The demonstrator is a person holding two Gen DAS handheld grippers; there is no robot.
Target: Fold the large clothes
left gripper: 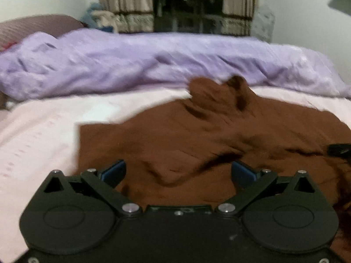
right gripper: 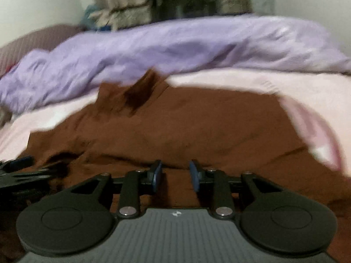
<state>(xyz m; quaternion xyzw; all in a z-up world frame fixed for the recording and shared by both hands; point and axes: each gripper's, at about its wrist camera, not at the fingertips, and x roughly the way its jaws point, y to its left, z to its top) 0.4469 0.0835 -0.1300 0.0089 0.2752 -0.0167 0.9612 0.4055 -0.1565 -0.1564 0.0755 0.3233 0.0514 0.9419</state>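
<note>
A large brown garment (left gripper: 197,135) lies spread and rumpled on a pale pink bed sheet (left gripper: 39,135), with a raised bunch at its far edge. It also fills the middle of the right wrist view (right gripper: 186,127). My left gripper (left gripper: 178,173) is wide open and empty, low over the garment's near part. My right gripper (right gripper: 175,173) is partly open with a narrow gap, empty, low over the garment. The left gripper shows at the left edge of the right wrist view (right gripper: 19,171). Both views are blurred.
A crumpled lilac duvet (left gripper: 153,63) lies across the far side of the bed. A mauve pillow (left gripper: 33,28) sits at the far left. Curtains and a dark window (left gripper: 186,4) are behind. The pink sheet (right gripper: 318,114) curves off at the right.
</note>
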